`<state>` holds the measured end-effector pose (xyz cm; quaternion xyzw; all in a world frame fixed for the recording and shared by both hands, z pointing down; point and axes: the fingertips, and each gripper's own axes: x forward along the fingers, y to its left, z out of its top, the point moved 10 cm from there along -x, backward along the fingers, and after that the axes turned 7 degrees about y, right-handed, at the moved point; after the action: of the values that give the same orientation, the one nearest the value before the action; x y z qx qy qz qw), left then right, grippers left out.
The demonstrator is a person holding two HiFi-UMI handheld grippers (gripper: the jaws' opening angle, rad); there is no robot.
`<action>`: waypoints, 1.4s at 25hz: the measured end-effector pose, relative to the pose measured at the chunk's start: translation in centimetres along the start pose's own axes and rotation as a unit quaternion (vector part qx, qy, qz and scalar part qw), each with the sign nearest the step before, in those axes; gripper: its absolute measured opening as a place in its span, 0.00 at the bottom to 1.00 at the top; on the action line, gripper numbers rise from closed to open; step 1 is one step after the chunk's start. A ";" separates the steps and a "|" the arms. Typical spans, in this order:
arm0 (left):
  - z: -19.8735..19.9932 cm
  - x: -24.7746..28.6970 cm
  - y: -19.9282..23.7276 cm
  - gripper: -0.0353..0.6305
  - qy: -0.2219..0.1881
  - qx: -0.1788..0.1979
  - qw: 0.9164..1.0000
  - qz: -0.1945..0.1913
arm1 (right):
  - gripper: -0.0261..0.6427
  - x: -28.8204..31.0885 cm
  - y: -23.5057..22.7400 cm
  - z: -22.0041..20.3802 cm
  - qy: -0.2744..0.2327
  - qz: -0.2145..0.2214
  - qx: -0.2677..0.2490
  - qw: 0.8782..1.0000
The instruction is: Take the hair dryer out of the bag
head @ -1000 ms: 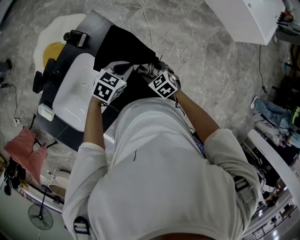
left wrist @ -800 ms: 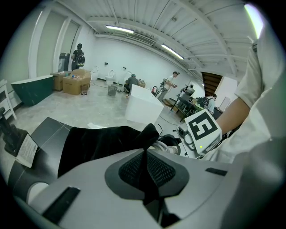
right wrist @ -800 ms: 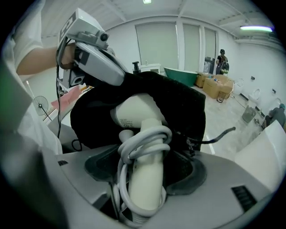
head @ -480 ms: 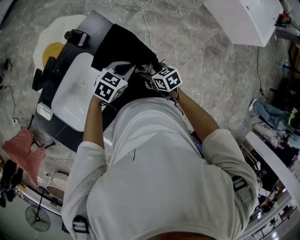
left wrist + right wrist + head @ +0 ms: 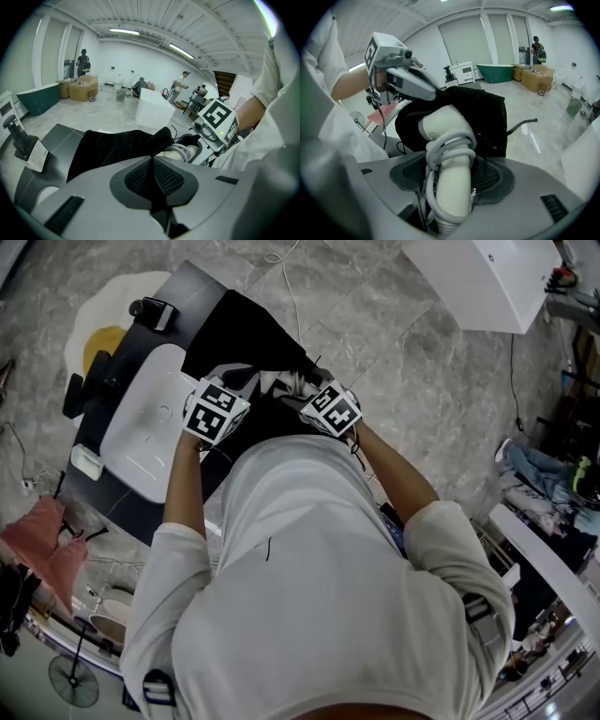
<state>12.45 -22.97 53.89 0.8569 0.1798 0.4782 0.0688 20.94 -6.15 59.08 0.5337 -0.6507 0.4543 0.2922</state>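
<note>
White plastic hair dryer (image 5: 443, 136), likely rigid, light and slick, sits head-first in the black bag (image 5: 490, 117) at twelve o'clock of the right gripper (image 5: 450, 180), which clamps its cord-wrapped handle, the surest hold; left gripper (image 5: 153, 176) pinches bag cloth.

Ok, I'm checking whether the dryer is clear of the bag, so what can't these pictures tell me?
Front end of the hair dryer: right gripper view, inside the black bag.
Its plug: right gripper view, the cord drops out of sight between the jaws of the right tool.
Dryer in head view: mostly under the right tool's marker cube.
Near side of the table: head view, behind the person's torso.
</note>
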 end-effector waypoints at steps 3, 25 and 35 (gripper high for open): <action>-0.3 0.1 0.2 0.10 0.003 -0.004 1.000 0.004 | 0.46 0.0 0.2 -0.6 -0.006 0.014 0.024 1.000; -1.9 0.5 0.1 0.10 -0.004 -0.038 0.999 0.005 | 0.46 -2.7 2.6 -4.8 -0.027 0.057 0.074 0.995; -3.3 1.7 -0.6 0.10 -0.031 -0.130 0.991 -0.004 | 0.46 -5.9 3.6 -8.0 -0.042 0.076 0.067 0.994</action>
<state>10.34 -21.92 56.86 0.8544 0.1174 0.4701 0.1875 18.16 3.69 56.27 0.5195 -0.6692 0.4952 0.1927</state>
